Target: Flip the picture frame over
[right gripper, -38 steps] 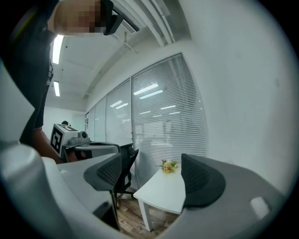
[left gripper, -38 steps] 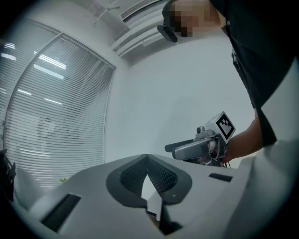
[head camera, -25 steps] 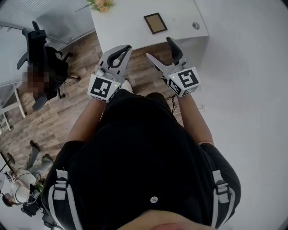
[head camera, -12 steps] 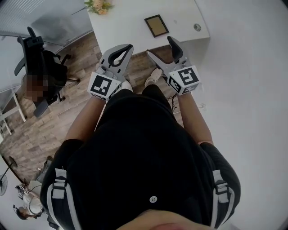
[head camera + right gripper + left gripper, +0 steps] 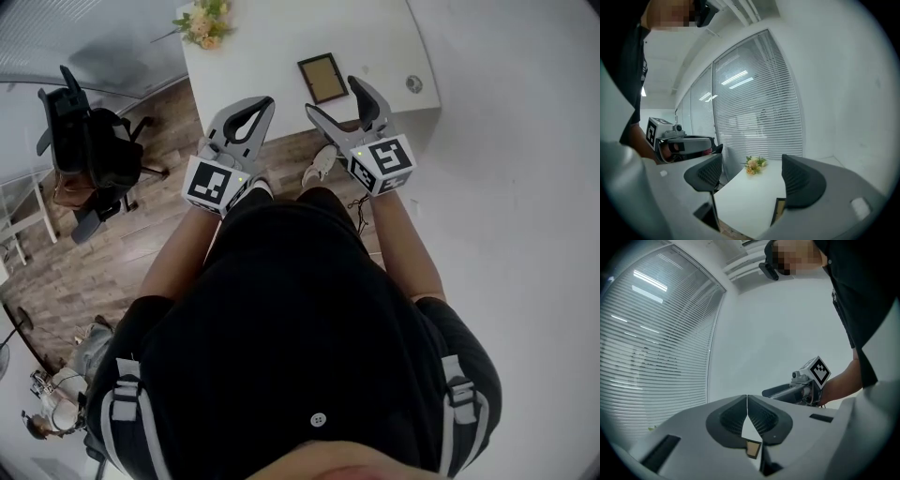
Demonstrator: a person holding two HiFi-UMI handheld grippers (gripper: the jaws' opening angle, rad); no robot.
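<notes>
The picture frame (image 5: 322, 77), dark-edged with a tan face, lies flat on the white table (image 5: 253, 56) ahead of both grippers. My left gripper (image 5: 263, 101) is held in the air short of the table's near edge, jaws shut together and empty. My right gripper (image 5: 334, 98) is open, hanging just short of the frame. In the left gripper view the shut jaws (image 5: 747, 404) leave a sliver of the frame (image 5: 752, 449) visible below. In the right gripper view the open gripper (image 5: 752, 177) looks along the table (image 5: 750, 197); the frame's edge (image 5: 778, 211) shows beside the right pad (image 5: 801, 180).
A small bunch of flowers (image 5: 204, 21) lies at the table's far left, also in the right gripper view as flowers (image 5: 754, 164). A small round object (image 5: 413, 84) sits near the table's right edge. A black office chair (image 5: 89, 141) stands left on the wood floor. A white wall runs along the right.
The person has stepped closer to the table, so the frame and table sit nearer to the grippers. Both grippers keep their states.
</notes>
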